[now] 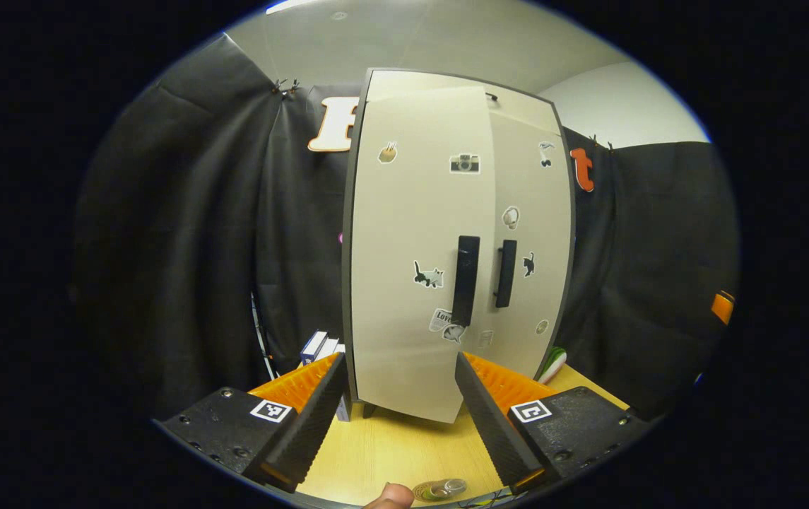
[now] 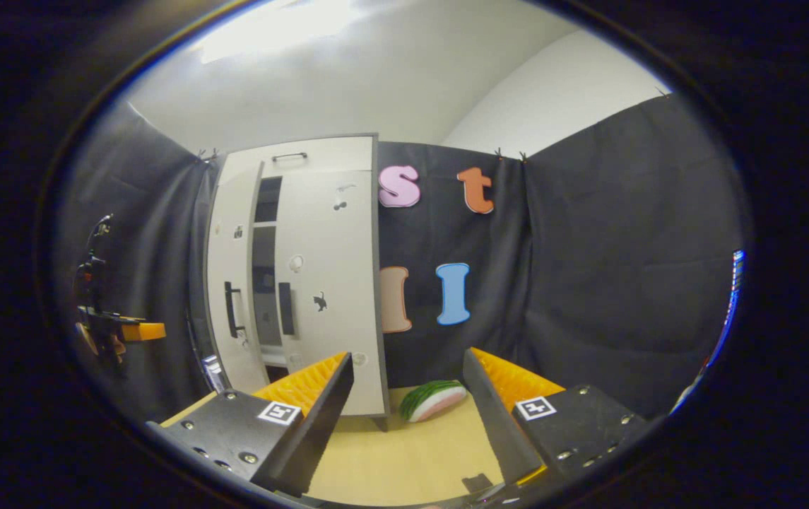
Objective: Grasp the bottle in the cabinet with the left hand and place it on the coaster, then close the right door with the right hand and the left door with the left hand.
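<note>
The pale cabinet point(image 1: 446, 92) stands on the wooden table just ahead in the left gripper view. Its left door point(image 1: 404, 247) is slightly ajar, its free edge and black handle point(image 1: 466, 279) standing out in front of the right door point(image 1: 531, 233), which lies flush. My left gripper point(image 1: 399, 360) is open, close in front of the left door, holding nothing. A small round greenish thing point(image 1: 439, 489) lies on the table at the bottom edge, too cut off to identify. In the right gripper view a dark gap point(image 2: 266, 276) shows between the left door point(image 2: 231, 268) and the right door point(image 2: 326, 283). My right gripper point(image 2: 408, 357) is open and empty, back from the cabinet's right corner.
Blue-and-white boxes point(image 1: 319, 346) stand left of the cabinet. A toy watermelon slice point(image 2: 432, 399) lies on the table by its right side. The left gripper point(image 2: 118, 331) shows far left in the right gripper view. A fingertip point(image 1: 390, 496) pokes in at the bottom.
</note>
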Demonstrator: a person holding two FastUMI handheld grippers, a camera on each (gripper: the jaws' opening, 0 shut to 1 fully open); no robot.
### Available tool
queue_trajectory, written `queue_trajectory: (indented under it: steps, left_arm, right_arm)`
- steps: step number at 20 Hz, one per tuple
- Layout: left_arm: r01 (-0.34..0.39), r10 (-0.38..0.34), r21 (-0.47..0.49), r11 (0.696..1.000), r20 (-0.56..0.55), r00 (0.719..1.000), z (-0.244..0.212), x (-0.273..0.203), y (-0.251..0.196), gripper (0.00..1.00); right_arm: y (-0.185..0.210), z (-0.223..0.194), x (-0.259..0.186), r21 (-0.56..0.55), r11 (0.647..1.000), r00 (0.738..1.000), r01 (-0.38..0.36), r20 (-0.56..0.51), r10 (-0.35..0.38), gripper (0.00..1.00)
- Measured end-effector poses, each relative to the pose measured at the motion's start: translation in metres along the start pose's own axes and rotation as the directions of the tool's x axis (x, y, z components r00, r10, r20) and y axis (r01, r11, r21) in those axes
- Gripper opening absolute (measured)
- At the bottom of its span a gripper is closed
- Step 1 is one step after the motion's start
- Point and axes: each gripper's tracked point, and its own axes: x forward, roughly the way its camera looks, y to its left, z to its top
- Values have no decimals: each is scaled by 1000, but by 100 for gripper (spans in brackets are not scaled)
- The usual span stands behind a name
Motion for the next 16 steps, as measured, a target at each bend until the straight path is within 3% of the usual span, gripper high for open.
queue_trajectory:
  steps: [3,4,6,8,9,10,11,12,16]
  left_arm:
    - [-20,19,13,1000,52,998,16,-21,0,93]
    - [-36,35,11,999,74,997,23,-25,4,93]
    - [-43,43,2,999,82,996,30,-27,4,96]
    - [-18,19,-19,1000,76,997,31,-29,-2,97]
    - [-1,3,-22,1000,76,997,35,-28,-5,97]
    - [13,-12,-15,1000,77,997,37,-28,-7,94]
    - [18,-17,-6,1000,80,997,37,-28,-7,97]
    - [18,-18,7,1000,82,996,38,-27,-6,93]
    - [-4,0,44,999,86,996,35,-17,0,96]
  right_arm:
    - [30,1,1,-18,999,999,-45,13,46,95]
    - [42,0,2,-23,998,998,-65,13,65,92]
    - [59,3,3,-34,996,996,-84,22,84,95]
    - [79,5,5,-31,994,994,-108,32,109,92]
    - [87,5,8,-32,993,992,-117,33,118,95]
    - [91,5,10,-38,993,993,-115,30,116,92]
    - [94,4,9,-43,993,993,-110,30,112,92]
    - [99,5,11,-44,993,993,-110,32,111,95]
    - [117,8,25,-40,993,993,-114,28,115,92]
